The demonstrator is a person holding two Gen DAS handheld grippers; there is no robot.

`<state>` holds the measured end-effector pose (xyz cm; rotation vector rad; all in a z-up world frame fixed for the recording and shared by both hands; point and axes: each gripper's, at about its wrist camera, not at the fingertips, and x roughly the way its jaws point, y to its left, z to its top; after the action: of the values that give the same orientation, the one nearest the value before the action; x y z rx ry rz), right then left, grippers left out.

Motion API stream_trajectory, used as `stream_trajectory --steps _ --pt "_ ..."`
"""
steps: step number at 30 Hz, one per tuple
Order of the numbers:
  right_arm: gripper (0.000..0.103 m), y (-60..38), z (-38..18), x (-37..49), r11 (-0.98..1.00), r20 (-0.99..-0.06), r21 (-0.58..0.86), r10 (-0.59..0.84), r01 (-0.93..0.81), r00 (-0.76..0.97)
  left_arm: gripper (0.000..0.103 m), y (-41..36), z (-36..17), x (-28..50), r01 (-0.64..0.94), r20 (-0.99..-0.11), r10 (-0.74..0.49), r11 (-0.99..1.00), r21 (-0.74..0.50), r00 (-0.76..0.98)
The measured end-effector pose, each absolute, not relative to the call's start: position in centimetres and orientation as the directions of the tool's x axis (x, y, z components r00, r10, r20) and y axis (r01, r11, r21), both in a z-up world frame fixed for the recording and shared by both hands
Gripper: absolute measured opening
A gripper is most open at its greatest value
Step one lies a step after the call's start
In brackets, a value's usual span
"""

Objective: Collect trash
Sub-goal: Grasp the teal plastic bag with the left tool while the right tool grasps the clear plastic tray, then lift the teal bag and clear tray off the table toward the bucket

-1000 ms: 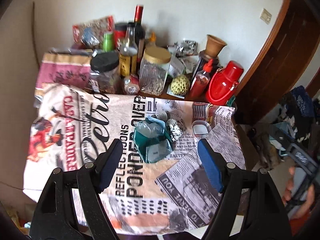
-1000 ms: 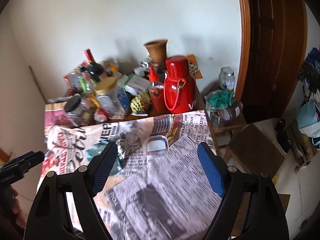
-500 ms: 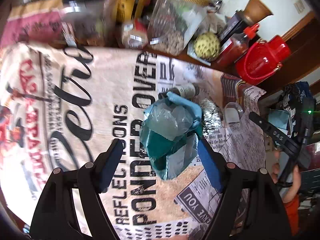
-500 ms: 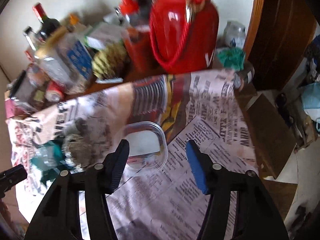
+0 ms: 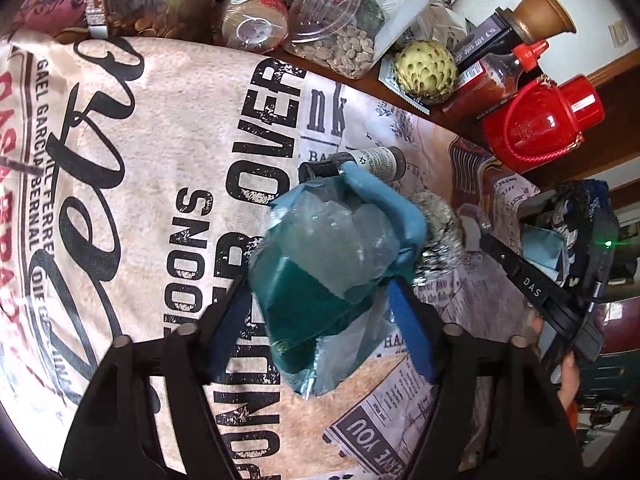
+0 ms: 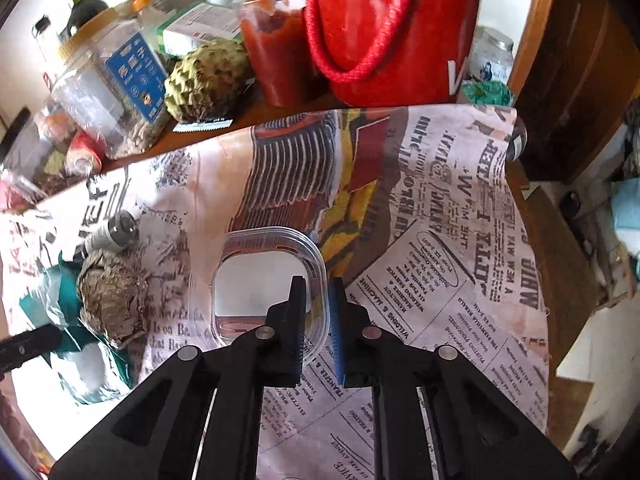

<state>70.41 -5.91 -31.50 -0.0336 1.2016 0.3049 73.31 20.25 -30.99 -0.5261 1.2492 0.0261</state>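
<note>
A crumpled teal and clear plastic bag [image 5: 324, 276] lies on the newspaper-print cloth [image 5: 160, 168]. My left gripper [image 5: 320, 320] is open, with a finger on each side of the bag. Beside the bag lie a foil ball [image 5: 438, 240] and a small bottle [image 5: 360, 160]. In the right wrist view, my right gripper [image 6: 316, 320] is shut on the near rim of a clear plastic tub [image 6: 264, 276]. The foil ball [image 6: 112, 304], the bottle [image 6: 112, 234] and the bag [image 6: 68, 344] lie to its left.
Jars [image 5: 344, 12], a custard apple [image 5: 426, 70], a sauce bottle [image 5: 492, 80] and a red jug [image 5: 540, 124] crowd the table's back edge. The cloth's right edge [image 6: 532, 280] hangs over the table, with the floor and a door beyond.
Both grippers moved down and forward to the cloth. The left now straddles the bag. The right narrowed from wide open and closed on the tub's rim.
</note>
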Motion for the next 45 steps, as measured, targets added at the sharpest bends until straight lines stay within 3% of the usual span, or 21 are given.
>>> stream_trajectory --steps 2,4,8,16,25,33,45 --pt "0.003 -5.8 -31.4 70.1 0.958 -0.925 0.135 0.214 -0.254 0.315 0.046 20.2 -31.0 73.3 -0.298 -0.906 -0.253 0.884 -0.359 0.34" --pt "0.002 -5.9 -30.9 69.7 0.956 -0.921 0.142 0.223 -0.258 0.319 0.036 20.1 -31.0 73.1 -0.297 -0.903 -0.246 0.885 -0.357 0.353" --pt "0.002 -6.4 -29.1 68.3 0.951 -0.91 0.158 0.245 -0.265 0.336 0.03 19.7 -29.8 72.3 -0.292 -0.906 -0.199 0.902 -0.319 0.374" --pt "0.002 -8.8 -23.5 66.0 0.935 -0.865 0.19 0.305 -0.301 0.4 0.027 19.1 -24.6 69.7 -0.289 -0.884 -0.128 0.915 -0.28 0.45" --pt "0.002 -10.6 -16.8 62.0 0.903 -0.766 0.2 0.386 -0.38 0.514 0.027 15.0 -16.9 64.9 -0.288 -0.802 -0.051 0.918 -0.273 0.595" --pt "0.002 -15.6 -11.2 56.7 0.873 -0.641 0.191 0.457 -0.448 0.617 0.027 9.4 -11.8 57.9 -0.309 -0.715 0.025 0.912 -0.27 0.699" --pt "0.002 -20.7 -6.3 49.4 0.859 -0.536 0.19 0.496 -0.475 0.683 0.027 4.1 -6.2 47.2 -0.308 -0.608 0.106 0.921 -0.239 0.787"
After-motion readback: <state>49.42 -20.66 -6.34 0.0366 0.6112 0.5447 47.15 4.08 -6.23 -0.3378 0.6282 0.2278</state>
